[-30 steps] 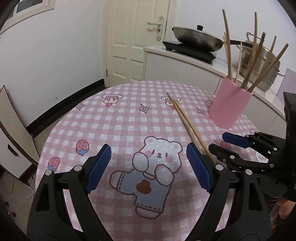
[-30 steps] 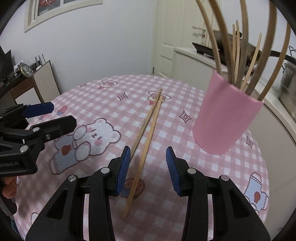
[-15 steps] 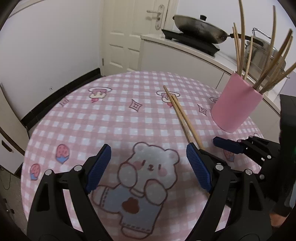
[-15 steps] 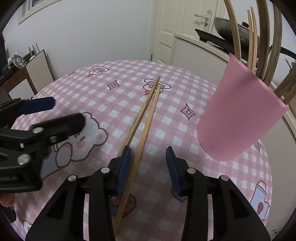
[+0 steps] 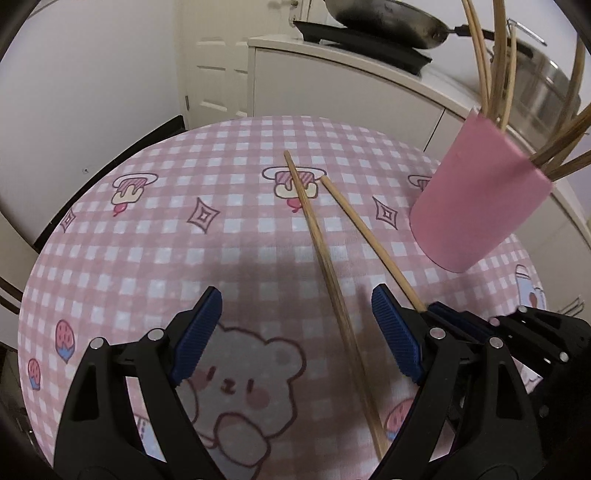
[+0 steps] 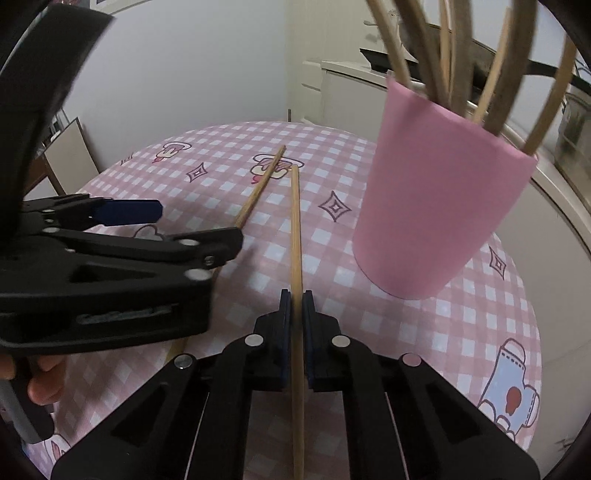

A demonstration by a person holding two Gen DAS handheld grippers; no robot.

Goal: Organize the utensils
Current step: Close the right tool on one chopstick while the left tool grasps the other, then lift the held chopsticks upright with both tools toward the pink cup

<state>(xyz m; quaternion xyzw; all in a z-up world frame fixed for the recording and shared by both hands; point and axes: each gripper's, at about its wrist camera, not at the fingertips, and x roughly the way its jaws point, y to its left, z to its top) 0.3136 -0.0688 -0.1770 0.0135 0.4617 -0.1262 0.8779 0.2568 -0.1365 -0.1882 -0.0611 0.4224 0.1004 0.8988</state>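
Two loose chopsticks on the round bench [image 5: 236,221], under its pink checked cloth. Since the earlier frames they no longer lie side by side: the right chopstick [image 6: 295,236] has been drawn apart from the left chopstick [image 5: 325,266], touching it nowhere in view.

Right gripper [image 6: 294,306]: one. Its fingers, half open a second ago, have just been closing and are now clenched on the right chopstick, which runs straight between the blue pads and points toward the far edge of the bench.

Left gripper [image 5: 295,325]: one. Fingers have just narrowed slightly but stand released, wide apart, grasping nothing. It has come nearer; the left chopstick, formerly outside its right finger, now passes between the fingers, lying flat on the cloth, with neither pad on it.

Pink cup [image 6: 436,206]: one, upright near the right rim of the bench, just beside the held chopstick. Chopsticks standing in it: several, about eight; exact count cannot be told through blur.

Pans on the stove counter behind: two, one dark wok [image 5: 388,18], one steel pot [image 5: 543,81].
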